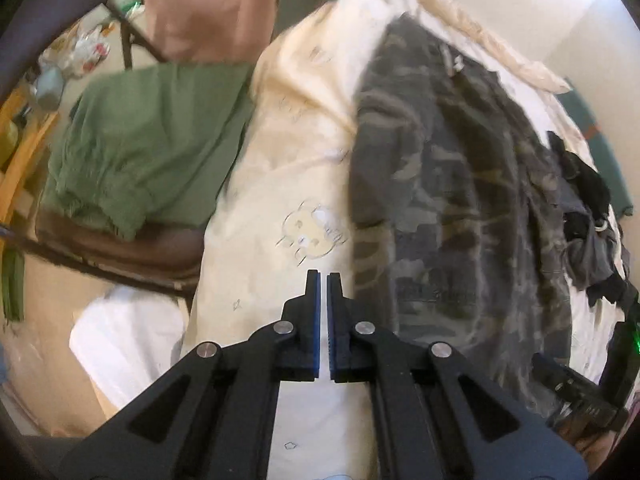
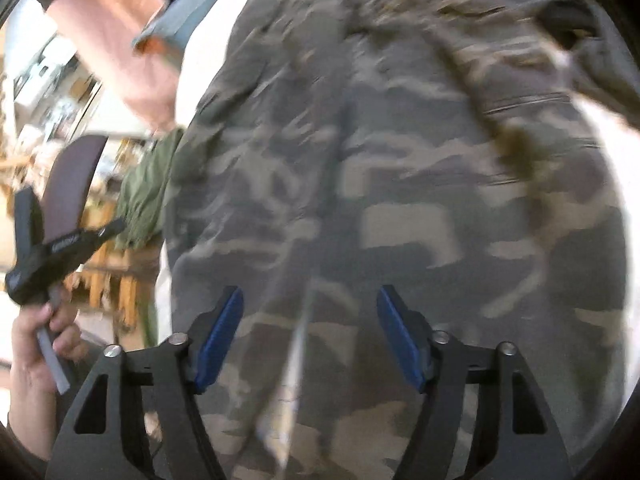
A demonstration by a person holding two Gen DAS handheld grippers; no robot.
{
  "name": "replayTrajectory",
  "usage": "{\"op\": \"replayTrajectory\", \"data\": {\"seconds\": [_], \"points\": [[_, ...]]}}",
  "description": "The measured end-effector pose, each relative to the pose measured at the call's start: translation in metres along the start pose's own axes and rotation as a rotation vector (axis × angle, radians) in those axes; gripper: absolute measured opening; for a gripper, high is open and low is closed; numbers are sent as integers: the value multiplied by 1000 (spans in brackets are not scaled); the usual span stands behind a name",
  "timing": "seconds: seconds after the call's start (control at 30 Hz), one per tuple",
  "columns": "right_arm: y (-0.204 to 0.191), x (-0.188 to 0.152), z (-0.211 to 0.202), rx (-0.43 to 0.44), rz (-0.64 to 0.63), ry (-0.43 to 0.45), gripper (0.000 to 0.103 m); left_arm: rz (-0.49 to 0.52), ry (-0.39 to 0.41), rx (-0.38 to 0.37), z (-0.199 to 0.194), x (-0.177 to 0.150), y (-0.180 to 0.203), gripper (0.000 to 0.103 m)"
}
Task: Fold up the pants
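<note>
Camouflage-patterned fabric pants (image 1: 452, 184) lie spread along a cream cartoon-printed bedsheet (image 1: 296, 160). Left gripper (image 1: 322, 280): blue-padded jaws closed together over the sheet, holding nothing. Right gripper (image 2: 310, 300): jaws apart above the pants, gripping nothing.

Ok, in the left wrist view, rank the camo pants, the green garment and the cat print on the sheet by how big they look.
Largest to smallest, as they look:
1. camo pants, stretching down most of the bed.
2. green garment, on the chair beside the bed, clearly smaller.
3. cat print, by far the smallest.
Fisheye distortion leaves true sizes unsure.
</note>
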State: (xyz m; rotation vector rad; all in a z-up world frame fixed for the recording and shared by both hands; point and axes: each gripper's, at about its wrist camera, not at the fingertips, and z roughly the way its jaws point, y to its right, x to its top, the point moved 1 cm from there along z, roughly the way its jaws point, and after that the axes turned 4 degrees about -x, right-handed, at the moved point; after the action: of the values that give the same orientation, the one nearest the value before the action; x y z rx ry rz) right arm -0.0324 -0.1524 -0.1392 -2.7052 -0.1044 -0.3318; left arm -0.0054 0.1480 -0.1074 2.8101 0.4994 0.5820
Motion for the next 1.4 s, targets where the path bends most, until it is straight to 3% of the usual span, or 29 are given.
{"op": "replayTrajectory", "data": {"seconds": [0.13, 0.2, 0.23, 0.27, 0.3, 0.4, 0.43, 0.47, 0.53, 0.63, 0.73, 0.77, 1.0, 1.1, 1.13, 1.17, 1.3, 1.33, 1.4], "points": [[-14, -5, 34, -26, -28, -97, 63, -8, -67, -60, 13, -14, 7, 1], [-20, -11, 50, 0, -40, -161, 43, 30, -68, -49, 18, -17, 17, 1], [-25, -13, 56, 17, -63, -185, 17, 39, -66, -50, 19, -17, 20, 2], [-30, -14, 56, 12, -96, -179, 7, 43, -71, -52, 20, -17, 22, 2], [-33, -13, 51, 1, -118, -158, 3, 36, -80, -54, 22, -17, 22, 2], [-27, -4, 15, 63, -94, -59, 2, 19, -98, -67, 24, -16, 21, 6], [-19, 0, -4, 87, -66, 0, 2, 23, -95, -67, 24, -17, 23, 18], [-12, 3, -18, 86, -49, 47, 2, 26, -89, -62, 24, -17, 25, 37], [15, 11, -41, 2, 24, 131, 2, 26, -76, -46, 24, -18, 27, 55], [55, 16, -36, -201, 130, 127, 2, 43, -111, -59, 34, -23, 38, 56], [70, 16, -12, -145, 202, 29, 3, 77, -175, -90, 50, -36, 54, 56], [70, 16, -10, -149, 202, 15, 8, 90, -192, -108, 53, -41, 61, 56], [78, 13, -24, -89, 277, 25, 10, 128, -271, -254, 83, -63, 101, 56], [79, 4, -24, -52, 319, 1, 34, 157, -266, -264, 93, -63, 115, 53], [76, 0, -21, -30, 333, -5, 51, 155, -264, -266, 96, -63, 118, 41], [73, -3, -21, 4, 342, -8, 57, 156, -276, -279, 99, -64, 121, 20], [53, -16, -12, 75, 261, -71, 56, 208, -272, -260, 95, -67, 132, 6], [45, -19, -9, 81, 216, -90, 51, 218, -263, -256, 90, -67, 131, 5], [26, -25, -6, 85, 122, -106, 26, 215, -243, -253, 76, -64, 127, 5]]}}
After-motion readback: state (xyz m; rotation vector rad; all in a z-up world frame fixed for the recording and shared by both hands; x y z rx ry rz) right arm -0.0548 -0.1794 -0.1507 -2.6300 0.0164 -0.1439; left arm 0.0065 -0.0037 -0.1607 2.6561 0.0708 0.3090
